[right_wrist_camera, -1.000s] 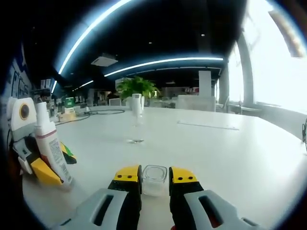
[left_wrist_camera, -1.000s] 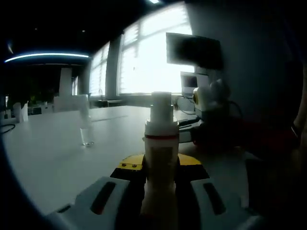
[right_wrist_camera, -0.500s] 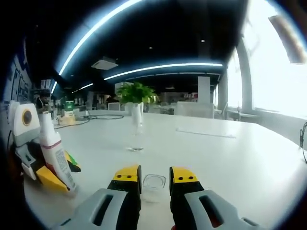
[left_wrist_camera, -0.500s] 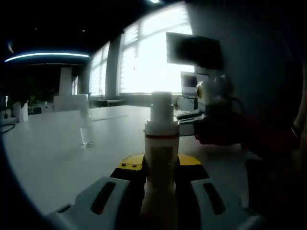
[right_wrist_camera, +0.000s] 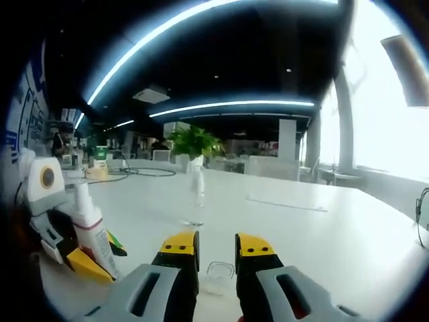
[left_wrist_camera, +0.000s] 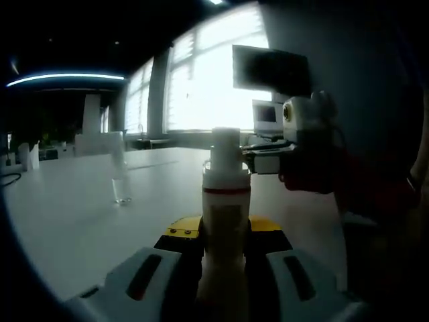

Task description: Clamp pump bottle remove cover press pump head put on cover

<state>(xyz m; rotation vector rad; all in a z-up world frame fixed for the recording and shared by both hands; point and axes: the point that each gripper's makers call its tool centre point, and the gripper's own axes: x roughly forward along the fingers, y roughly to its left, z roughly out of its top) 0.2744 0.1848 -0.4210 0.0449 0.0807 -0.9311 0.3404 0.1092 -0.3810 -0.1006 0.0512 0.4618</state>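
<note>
One clear cover (right_wrist_camera: pixel 219 270) under right gripper (right_wrist_camera: pixel 216 249)

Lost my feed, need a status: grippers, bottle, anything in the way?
Left gripper shut on white pump bottle with red band, cover off. Right gripper open above clear plastic cover on white table. Clear glass stands beyond, apart.

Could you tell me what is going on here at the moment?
A person works two handheld grippers at a white table. The left gripper clamps an upright pump bottle with its cover off. The clear cover sits on the table below the right gripper, whose jaws are apart.
</note>
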